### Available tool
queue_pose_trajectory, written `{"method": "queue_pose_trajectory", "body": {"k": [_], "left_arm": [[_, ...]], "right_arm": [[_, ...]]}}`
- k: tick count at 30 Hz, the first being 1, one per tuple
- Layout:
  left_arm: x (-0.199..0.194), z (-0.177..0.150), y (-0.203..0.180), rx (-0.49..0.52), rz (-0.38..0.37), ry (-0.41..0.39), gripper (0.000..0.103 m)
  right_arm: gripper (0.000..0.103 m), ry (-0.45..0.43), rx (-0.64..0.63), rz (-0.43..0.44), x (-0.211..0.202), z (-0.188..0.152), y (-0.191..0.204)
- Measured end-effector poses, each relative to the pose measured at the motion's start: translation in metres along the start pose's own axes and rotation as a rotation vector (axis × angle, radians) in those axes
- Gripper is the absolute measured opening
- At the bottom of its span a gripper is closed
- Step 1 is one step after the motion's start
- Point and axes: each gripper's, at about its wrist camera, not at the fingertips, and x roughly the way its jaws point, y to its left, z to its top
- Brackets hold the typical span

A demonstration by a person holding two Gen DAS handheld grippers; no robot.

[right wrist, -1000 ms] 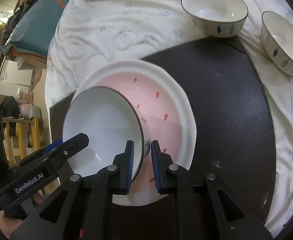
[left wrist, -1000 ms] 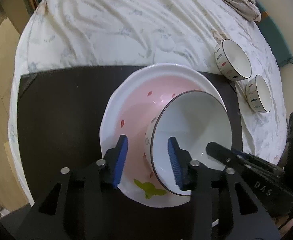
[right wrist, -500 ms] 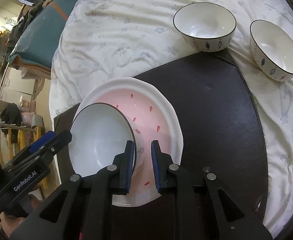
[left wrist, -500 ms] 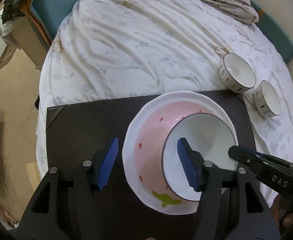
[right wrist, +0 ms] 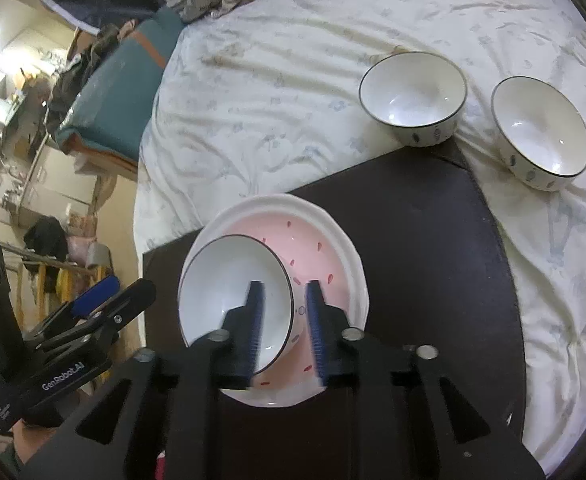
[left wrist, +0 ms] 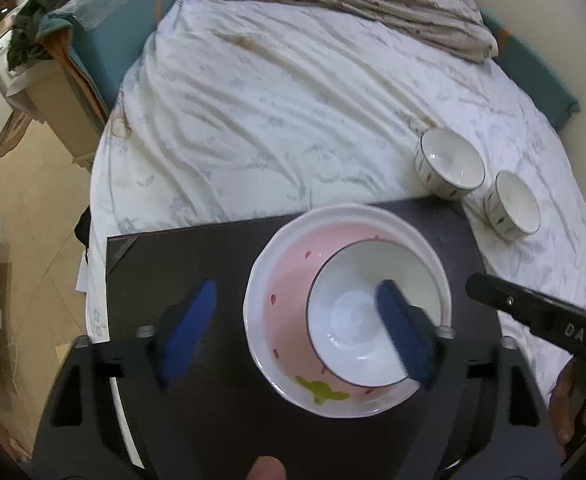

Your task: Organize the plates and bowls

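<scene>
Bedding covers the bed point(left wrist: 273, 120), and on that soft surface lies a dark board point(right wrist: 413, 248), which I take as the reference for every place here. A pink strawberry-pattern plate point(left wrist: 283, 280) sits on the board, toward its left half in the right wrist view. A white dark-rimmed bowl point(left wrist: 353, 316) rests inside the plate, off-centre and apparently leaning against the plate's wall. Two more bowls wait on the bedding at the board's far right corner. One point(right wrist: 413, 96) touches the board's far edge; the other point(right wrist: 541, 136) is just off its right edge.

The left gripper point(left wrist: 297, 286) hangs over the board with its fingers spread wide, holding nothing. The right gripper point(right wrist: 284, 285) has its fingers parted by a narrow gap. In its own view they straddle the nested bowl's rim, but the left wrist view shows its tip off to the side of the plate. So I judge that it pinches nothing.

The step in hand looks like letting go of the first bowl and clearing away. To do it well, rise straight up so neither finger hooks the rim. Nudge the bowl toward the plate's middle, because a leaning bowl makes a poor base for nesting. Then take the bowl at the board's far edge by its near rim. Press lightly, since the board may rock on the bedding.
</scene>
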Motion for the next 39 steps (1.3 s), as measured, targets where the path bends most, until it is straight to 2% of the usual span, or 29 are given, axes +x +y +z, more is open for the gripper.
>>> {"method": "queue_pose_trajectory", "body": {"k": [1, 2, 4, 7, 9, 11, 14, 17, 21, 26, 31, 35, 38, 39], "left_arm": [[-0.001, 0.001, -0.002, -0.004, 0.001, -0.001, 0.094], [-0.003, 0.003, -0.007, -0.003, -0.004, -0.001, 0.096], [-0.006, 0.007, -0.018, 0.025, -0.014, -0.02, 0.103], [-0.012, 0.016, -0.04, 0.058, 0.008, -0.042, 0.103], [-0.015, 0.023, -0.056, 0.08, 0.018, -0.048, 0.103], [-0.016, 0.03, -0.074, 0.107, 0.037, -0.059, 0.103], [-0.014, 0.037, -0.101, 0.141, 0.023, -0.051, 0.103], [-0.008, 0.044, -0.13, 0.176, 0.013, -0.043, 0.103], [0.004, 0.048, -0.167, 0.245, 0.03, -0.041, 0.103], [0.028, 0.05, -0.207, 0.289, 0.002, 0.027, 0.103], [0.051, 0.052, -0.238, 0.296, -0.016, 0.066, 0.103], [0.079, 0.058, -0.254, 0.263, -0.053, 0.117, 0.103], [0.104, 0.064, -0.262, 0.224, -0.07, 0.145, 0.102], [0.112, 0.066, -0.263, 0.21, -0.085, 0.156, 0.099]], "right_arm": [[0.046, -0.008, 0.009, 0.006, -0.004, 0.0, -0.002], [0.06, -0.023, 0.016, 0.016, -0.008, -0.001, -0.005], [0.063, -0.046, 0.037, -0.005, -0.018, 0.001, -0.014], [0.066, -0.086, 0.067, 0.014, -0.036, 0.004, -0.026], [0.073, -0.129, 0.092, -0.023, -0.053, 0.007, -0.04], [0.077, -0.162, 0.096, -0.059, -0.064, 0.011, -0.049], [0.078, -0.182, 0.065, -0.16, -0.079, 0.022, -0.066], [0.088, -0.2, 0.119, -0.168, -0.089, 0.029, -0.09], [0.088, -0.226, 0.202, -0.2, -0.093, 0.041, -0.127], [0.088, -0.295, 0.344, -0.231, -0.107, 0.05, -0.181], [0.088, -0.327, 0.536, -0.224, -0.115, 0.042, -0.239], [0.086, -0.302, 0.551, -0.236, -0.1, 0.045, -0.251], [0.072, -0.245, 0.526, -0.224, -0.076, 0.053, -0.25], [0.067, -0.226, 0.519, -0.215, -0.068, 0.056, -0.25]]}}
